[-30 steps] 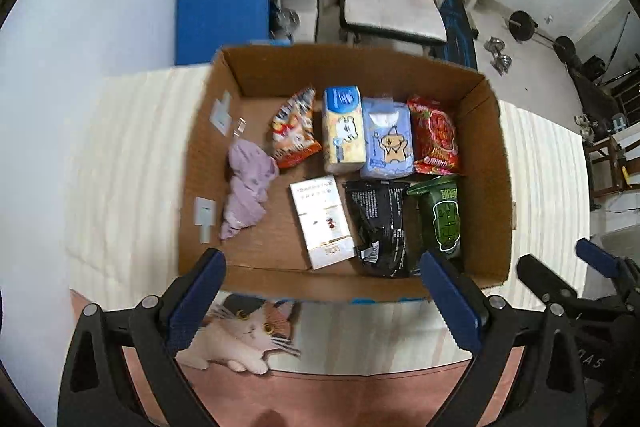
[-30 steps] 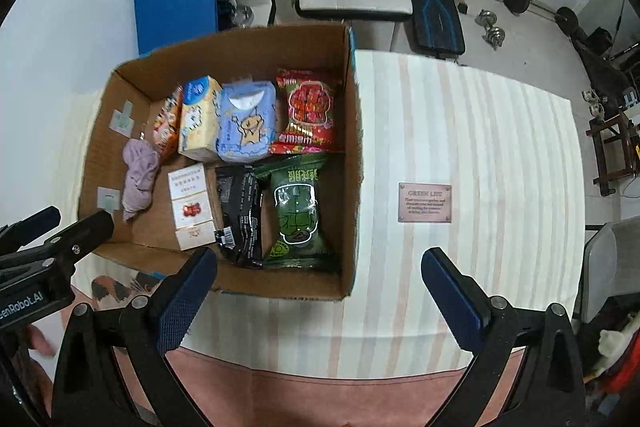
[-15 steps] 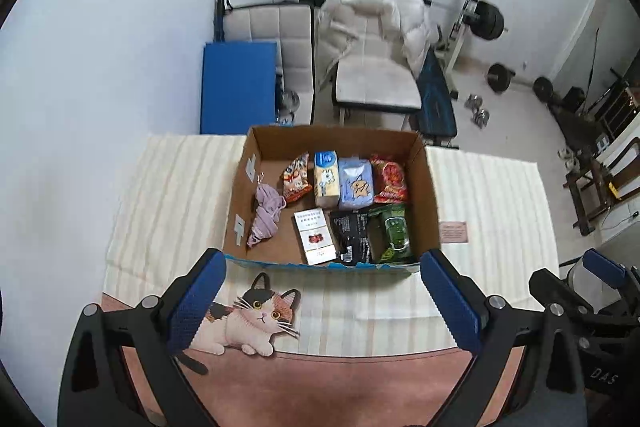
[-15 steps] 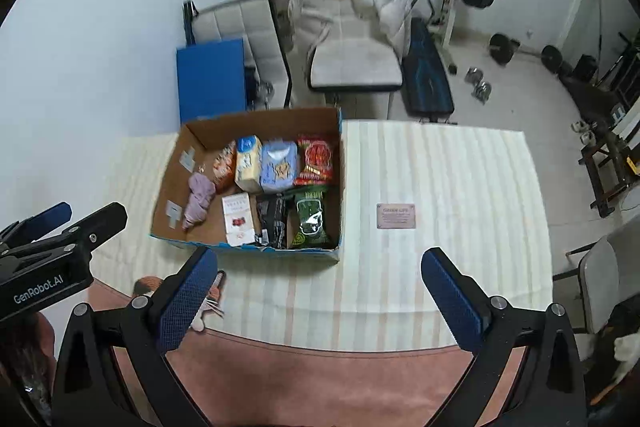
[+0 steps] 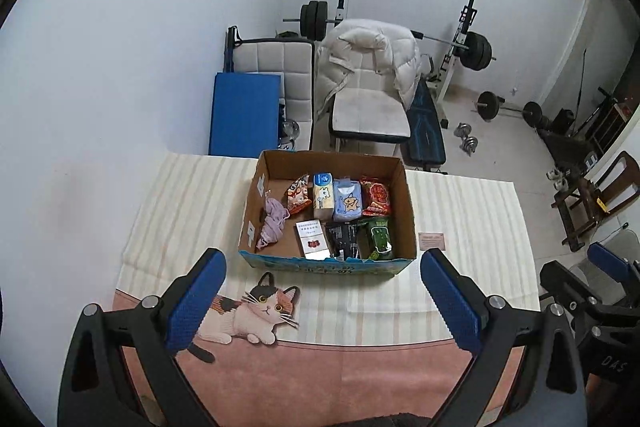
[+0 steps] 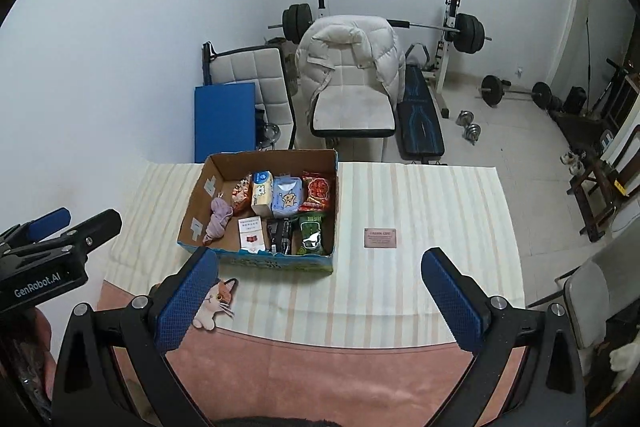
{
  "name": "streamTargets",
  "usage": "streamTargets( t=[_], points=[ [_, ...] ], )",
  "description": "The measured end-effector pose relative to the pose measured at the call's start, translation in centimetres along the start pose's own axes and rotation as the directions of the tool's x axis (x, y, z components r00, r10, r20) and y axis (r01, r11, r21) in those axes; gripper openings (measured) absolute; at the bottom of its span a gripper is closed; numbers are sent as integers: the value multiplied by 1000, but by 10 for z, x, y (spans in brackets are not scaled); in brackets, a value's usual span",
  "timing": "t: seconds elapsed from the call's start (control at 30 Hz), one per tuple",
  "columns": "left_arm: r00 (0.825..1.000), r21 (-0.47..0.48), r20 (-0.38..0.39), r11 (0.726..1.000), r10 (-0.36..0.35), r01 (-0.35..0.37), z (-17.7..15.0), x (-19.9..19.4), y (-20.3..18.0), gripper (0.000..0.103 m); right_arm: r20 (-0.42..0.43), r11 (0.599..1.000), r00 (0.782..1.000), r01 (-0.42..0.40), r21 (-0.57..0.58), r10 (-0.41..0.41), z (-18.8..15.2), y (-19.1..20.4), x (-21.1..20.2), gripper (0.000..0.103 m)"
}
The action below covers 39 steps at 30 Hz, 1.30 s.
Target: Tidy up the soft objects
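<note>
A cardboard box (image 5: 407,195) (image 6: 197,191) stands on the striped tablecloth. Inside lie a crumpled lilac cloth (image 5: 273,222) (image 6: 218,218), snack bags, tissue packs, a white packet (image 5: 311,239), a black bag (image 5: 341,237) and a green pack (image 5: 378,231) (image 6: 311,233), laid in two rows. My left gripper (image 5: 322,291) hangs open and empty, well back from the box's near side. My right gripper (image 6: 320,289) is open and empty too, high above the table's near edge. The left gripper's body (image 6: 44,247) shows at the left of the right wrist view.
A cat picture (image 5: 256,311) is printed on the cloth's near edge. A small pink card (image 6: 380,237) lies right of the box. Behind the table are a blue mat (image 5: 244,113), a chair with a white jacket (image 5: 368,67), and weights (image 5: 476,49).
Both grippers have pulled up and back from the box, which now looks much smaller and farther away. Both stay open and empty. The box's contents have not moved.
</note>
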State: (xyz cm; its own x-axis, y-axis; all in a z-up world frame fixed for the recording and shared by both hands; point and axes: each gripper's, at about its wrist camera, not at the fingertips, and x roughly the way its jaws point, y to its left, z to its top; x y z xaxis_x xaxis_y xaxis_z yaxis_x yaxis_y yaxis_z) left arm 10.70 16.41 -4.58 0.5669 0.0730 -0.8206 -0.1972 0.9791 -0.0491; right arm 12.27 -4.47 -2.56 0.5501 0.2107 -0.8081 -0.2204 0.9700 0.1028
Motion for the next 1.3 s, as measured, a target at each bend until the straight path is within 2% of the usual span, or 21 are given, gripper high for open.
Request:
streamTargets(
  t=[0.57,1.3],
  points=[
    [1000,28,17,1000,-8,8,-14,-13,-15,100,20,999,999,36,15,-36,-10,-7,-15,103],
    [999,24,35,1000,4,-5,-10,-20,-14,100,72,995,993,96,8,-96,-6,-10,-38,103]
  ],
)
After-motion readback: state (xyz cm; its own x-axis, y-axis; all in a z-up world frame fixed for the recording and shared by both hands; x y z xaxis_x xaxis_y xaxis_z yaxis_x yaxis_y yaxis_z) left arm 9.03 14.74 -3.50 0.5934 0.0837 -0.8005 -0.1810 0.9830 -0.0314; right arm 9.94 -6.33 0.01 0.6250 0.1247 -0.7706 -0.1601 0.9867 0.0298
